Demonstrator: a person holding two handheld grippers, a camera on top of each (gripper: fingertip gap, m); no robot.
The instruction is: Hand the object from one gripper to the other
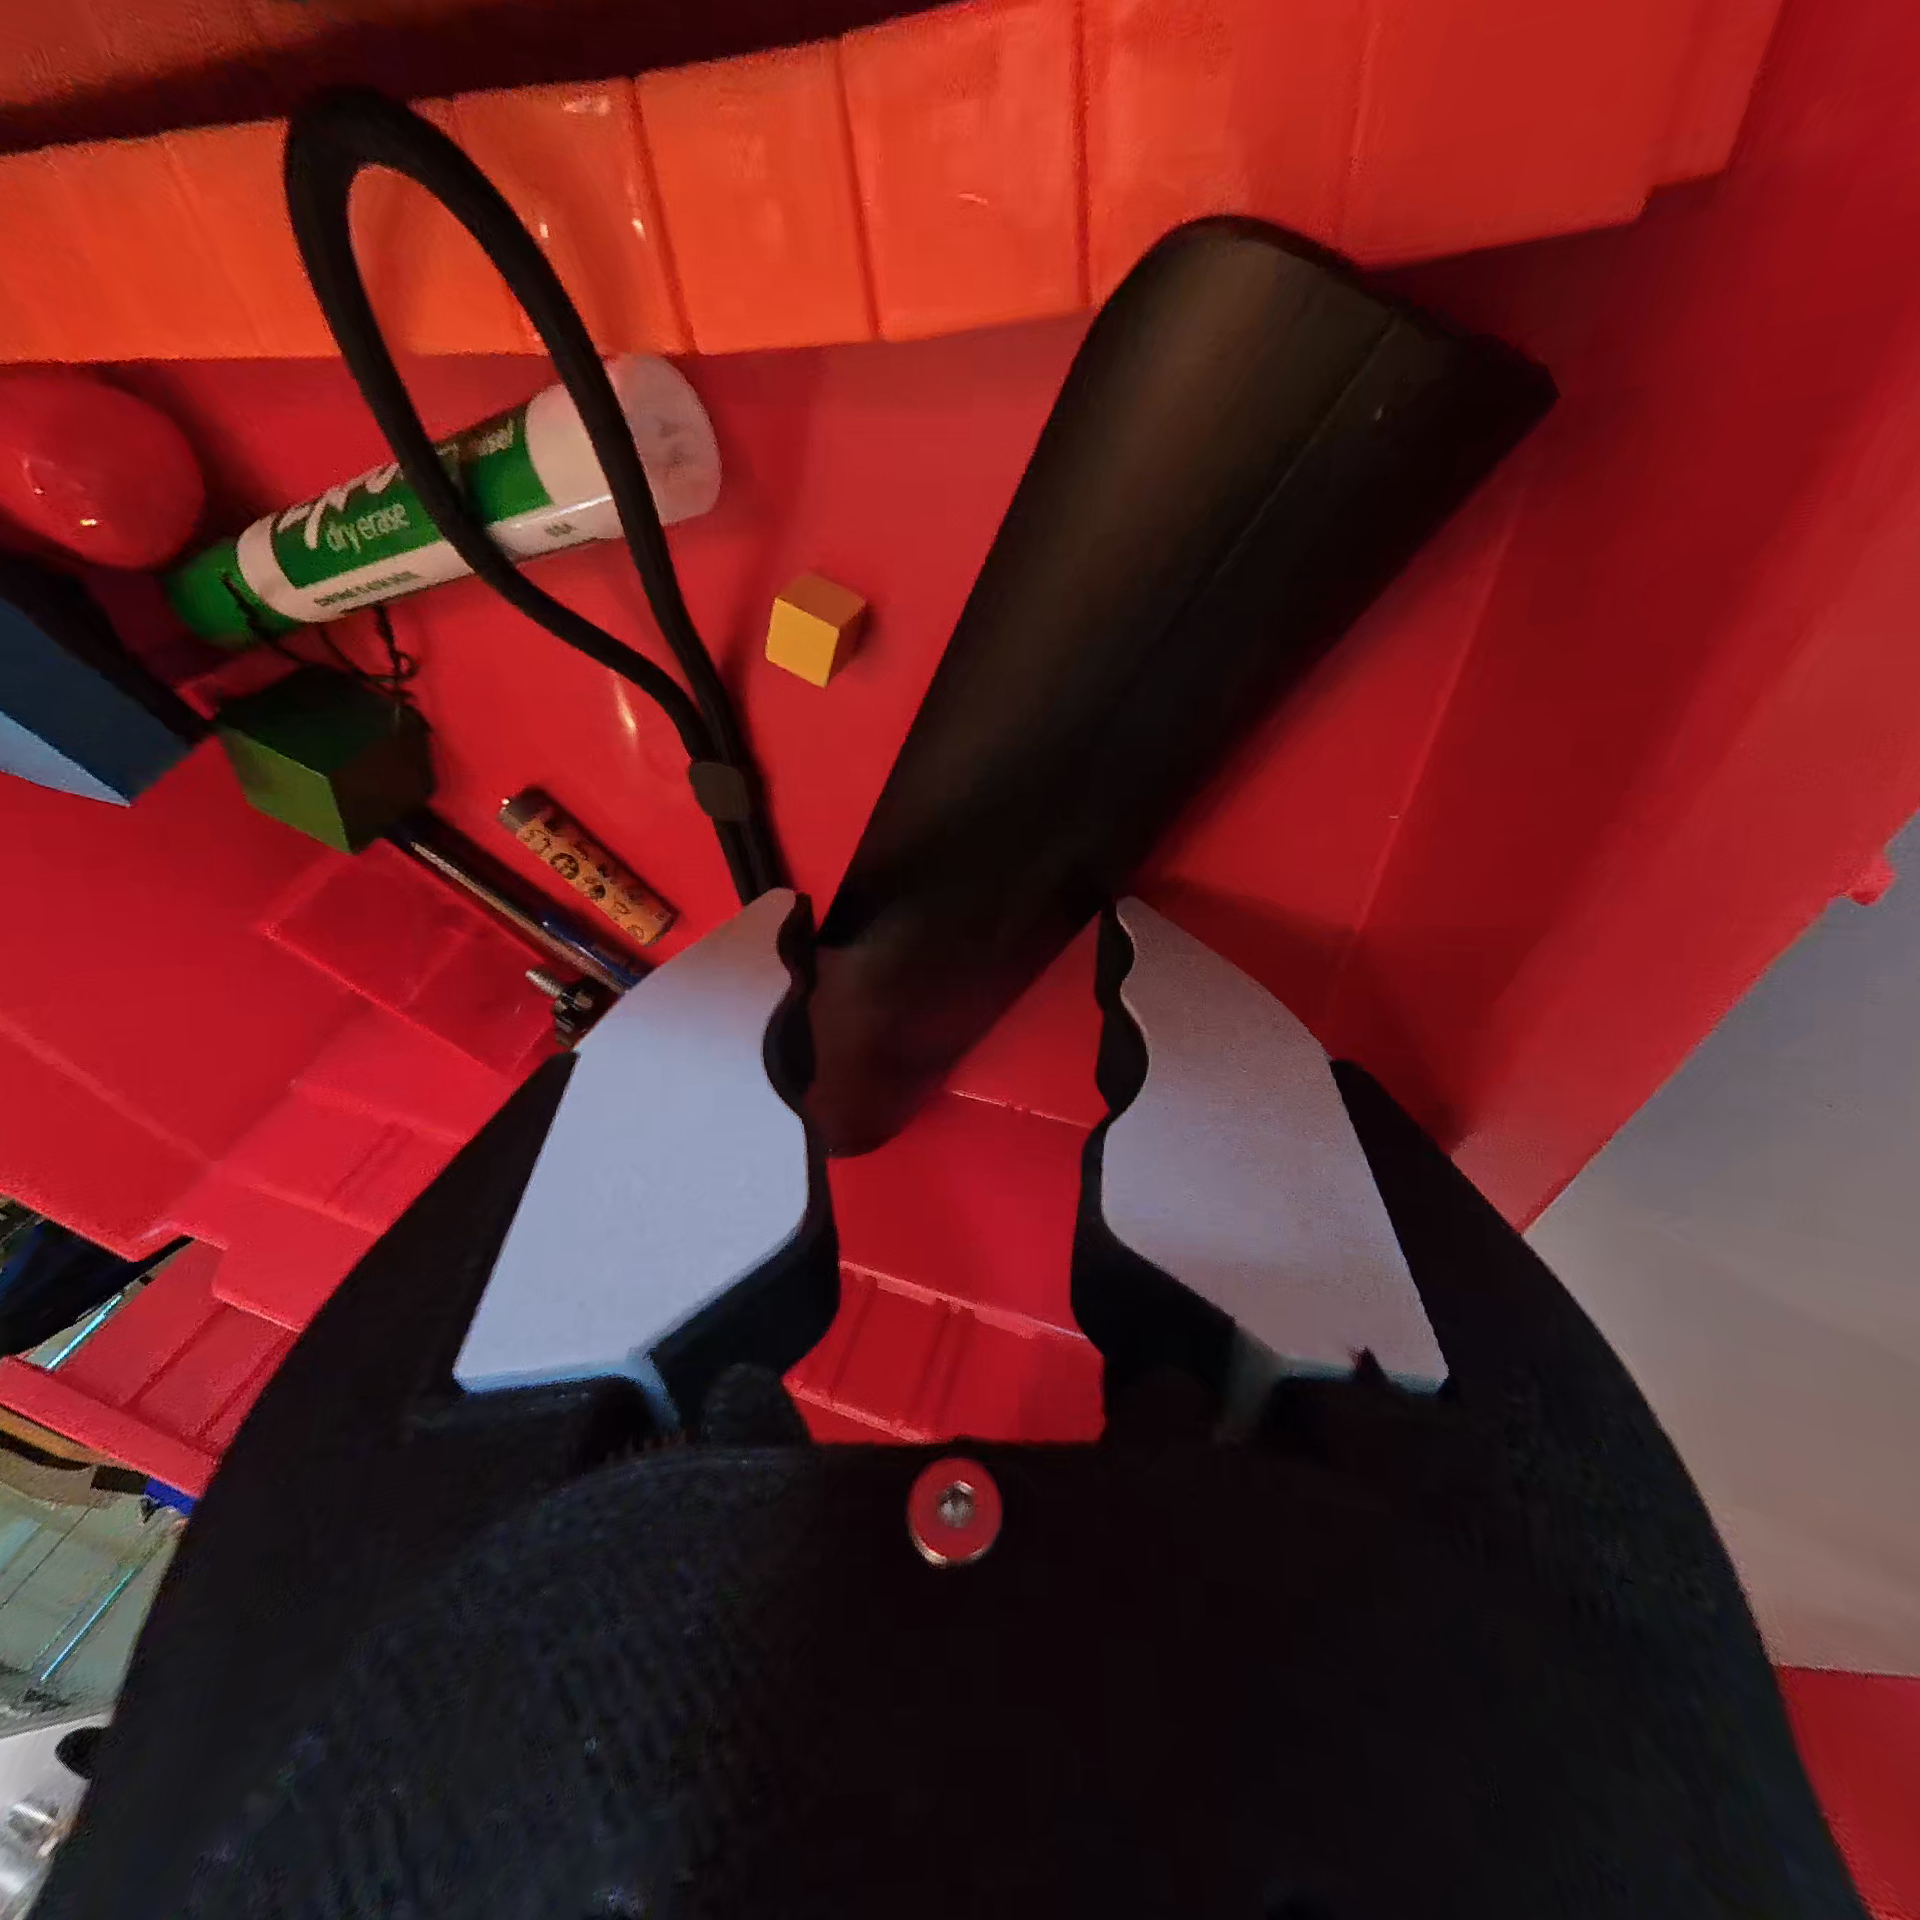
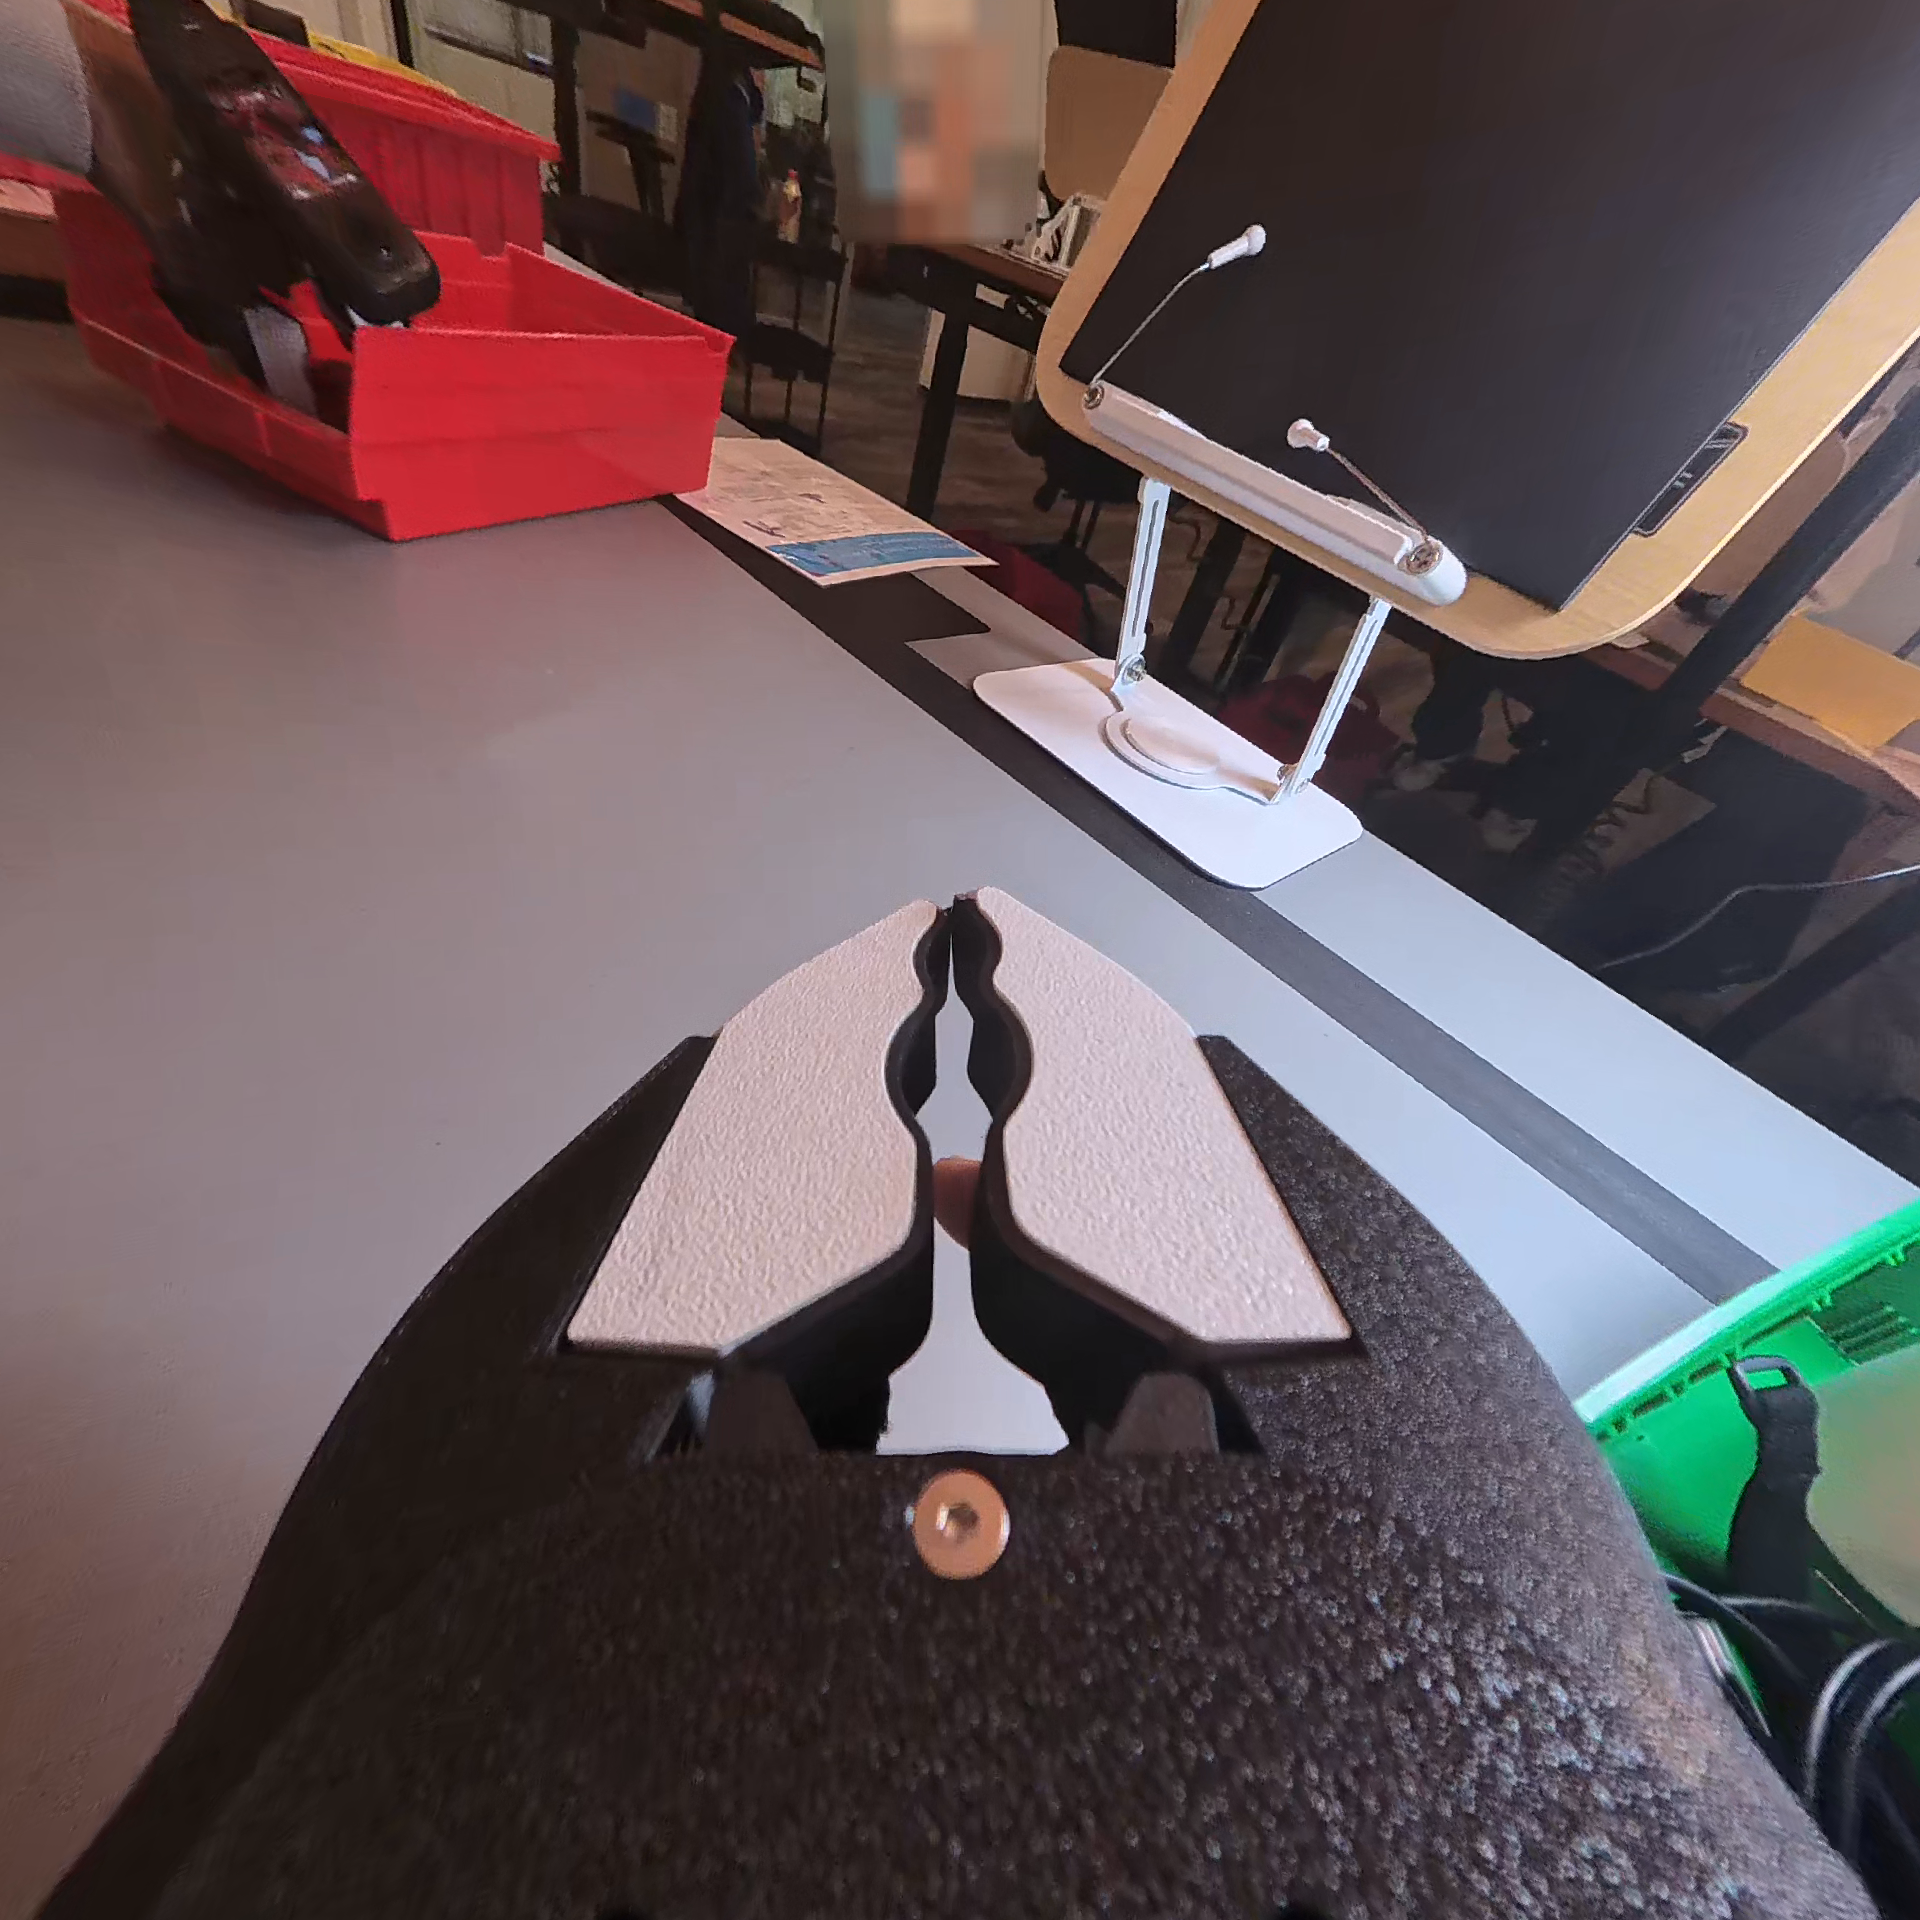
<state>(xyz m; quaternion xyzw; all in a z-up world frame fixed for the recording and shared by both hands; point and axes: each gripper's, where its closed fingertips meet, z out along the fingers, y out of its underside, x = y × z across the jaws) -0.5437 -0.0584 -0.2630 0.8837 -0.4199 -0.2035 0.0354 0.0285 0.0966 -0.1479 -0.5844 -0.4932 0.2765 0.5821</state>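
- Left gripper point(image 1: 951, 914) is reaching down into the red bin point(image 1: 1558, 727), fingers spread apart and gripping nothing.
- Black shoehorn point(image 1: 1174, 623) is lying on the bin floor; its narrow end is sitting between the parted fingers, close against the left one — contact cannot be told.
- Its black cord loop point(image 1: 468, 416) is lying across a green dry-erase marker point(image 1: 416, 520); a yellow cube point(image 1: 816, 629) is sitting just beside the shoehorn.
- Right gripper point(image 2: 961, 904) is hovering over the grey table point(image 2: 364, 831), fingertips meeting, empty.

Print on green-and-white marker point(image 1: 447, 509) in red bin point(image 1: 1351, 727); patterned lighter point(image 1: 587, 868) beside it; printed leaflet point(image 2: 831, 520) on tabletop point(image 2: 416, 831), too small to read.
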